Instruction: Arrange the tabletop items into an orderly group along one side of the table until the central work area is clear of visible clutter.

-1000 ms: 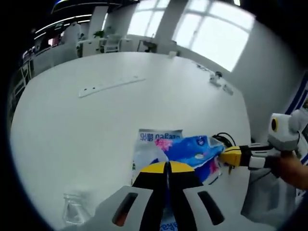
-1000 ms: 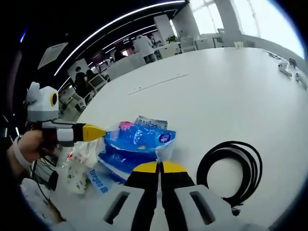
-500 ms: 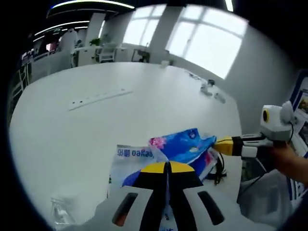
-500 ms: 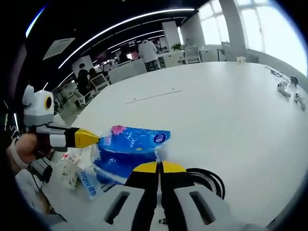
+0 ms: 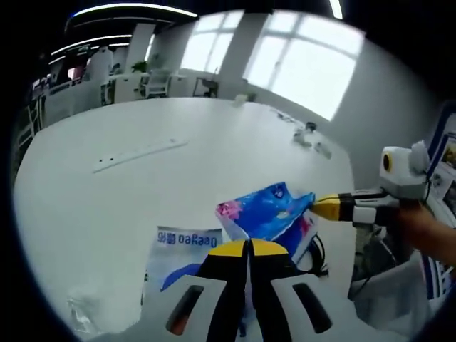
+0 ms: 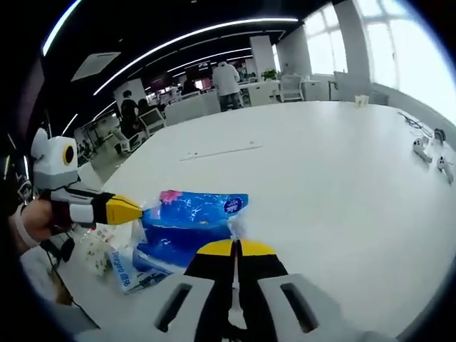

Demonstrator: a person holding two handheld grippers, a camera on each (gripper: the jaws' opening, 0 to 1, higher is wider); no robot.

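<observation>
In the right gripper view, the blue tissue pack point(image 6: 191, 219) hangs at frame centre, long axis horizontal. The left gripper point(image 6: 137, 210) is clenched on its left end, the right gripper point(image 6: 234, 249) on its lower right edge. The white table point(image 6: 335, 171) lies beyond; both grippers are equally near the pack.

Left tool point(image 5: 247, 246) and right tool point(image 6: 236, 246) both clamped (yellow tips together), facing each other.

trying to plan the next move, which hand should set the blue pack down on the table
Either could, slightly the right. Both tongs are shut on the blue tissue pack: the right tongs pinch its near corner, the left tongs its far end. The white table lies open ahead of the right.
</observation>
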